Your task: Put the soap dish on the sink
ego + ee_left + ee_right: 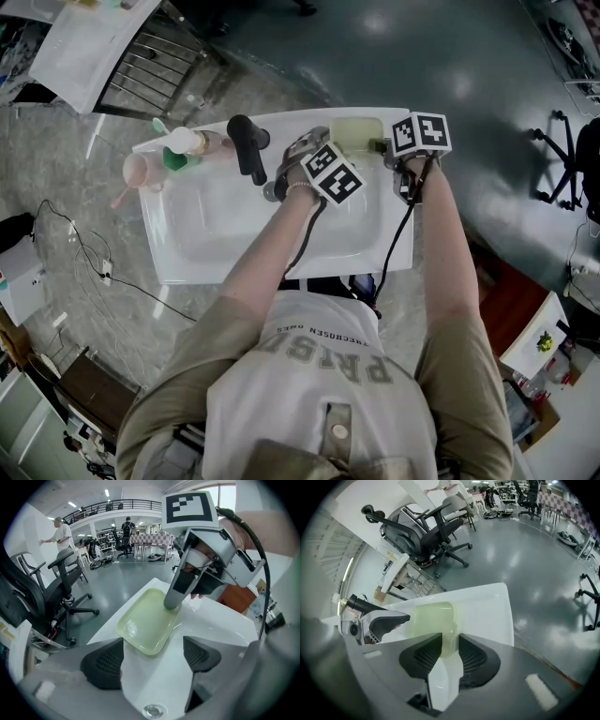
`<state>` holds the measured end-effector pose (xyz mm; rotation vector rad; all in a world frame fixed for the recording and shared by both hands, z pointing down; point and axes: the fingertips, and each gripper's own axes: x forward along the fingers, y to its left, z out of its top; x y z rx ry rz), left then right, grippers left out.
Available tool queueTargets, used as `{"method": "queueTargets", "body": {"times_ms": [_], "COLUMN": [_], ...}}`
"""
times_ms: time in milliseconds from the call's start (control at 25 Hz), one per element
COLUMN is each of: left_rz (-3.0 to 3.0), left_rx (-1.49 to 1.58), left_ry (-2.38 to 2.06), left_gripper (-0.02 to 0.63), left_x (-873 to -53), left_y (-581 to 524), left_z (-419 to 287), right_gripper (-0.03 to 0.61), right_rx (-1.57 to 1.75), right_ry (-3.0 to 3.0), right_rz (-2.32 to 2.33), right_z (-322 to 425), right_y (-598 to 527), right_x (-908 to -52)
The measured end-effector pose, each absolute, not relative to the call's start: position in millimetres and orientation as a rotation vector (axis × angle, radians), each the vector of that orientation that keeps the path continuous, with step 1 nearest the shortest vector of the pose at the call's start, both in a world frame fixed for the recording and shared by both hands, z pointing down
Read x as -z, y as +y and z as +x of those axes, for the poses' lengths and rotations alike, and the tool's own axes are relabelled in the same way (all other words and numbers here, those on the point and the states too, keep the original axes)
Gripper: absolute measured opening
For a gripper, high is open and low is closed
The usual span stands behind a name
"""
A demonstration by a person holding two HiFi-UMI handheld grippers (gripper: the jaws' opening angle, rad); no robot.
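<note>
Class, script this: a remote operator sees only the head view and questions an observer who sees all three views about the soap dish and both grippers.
Operator: Does the right gripper hold the soap dish?
Observer: Yes. In the right gripper view its pads close on the dish's rim.
Operator: And the left gripper?
Observer: Open. In the left gripper view its jaws stand apart, with only bare sink between them.

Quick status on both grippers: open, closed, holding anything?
Left gripper: open, fingers apart, nothing between them.
Right gripper: closed on the rim of the soap dish, which lies on the sink.
</note>
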<state>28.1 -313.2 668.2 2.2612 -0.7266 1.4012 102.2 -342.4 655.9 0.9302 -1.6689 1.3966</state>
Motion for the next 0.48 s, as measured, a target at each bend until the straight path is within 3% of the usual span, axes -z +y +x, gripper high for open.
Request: {"method": "queueTargets", "body": {"times_ms": [480], "left_rz": [2.263], "left_rx": [-1.395], "left_ry": [-0.724], "left_gripper": [0.417], "left_x": [-668.6], "left_y": [-314.8], "left_z": [27.4], "right_gripper": [0.119], "right_rx": [-1.396], "right_ry": [-1.637], "right_rz": [0.962], "right_z": [103.4], "right_y": [-343.5], "right_x": [-656.8]}}
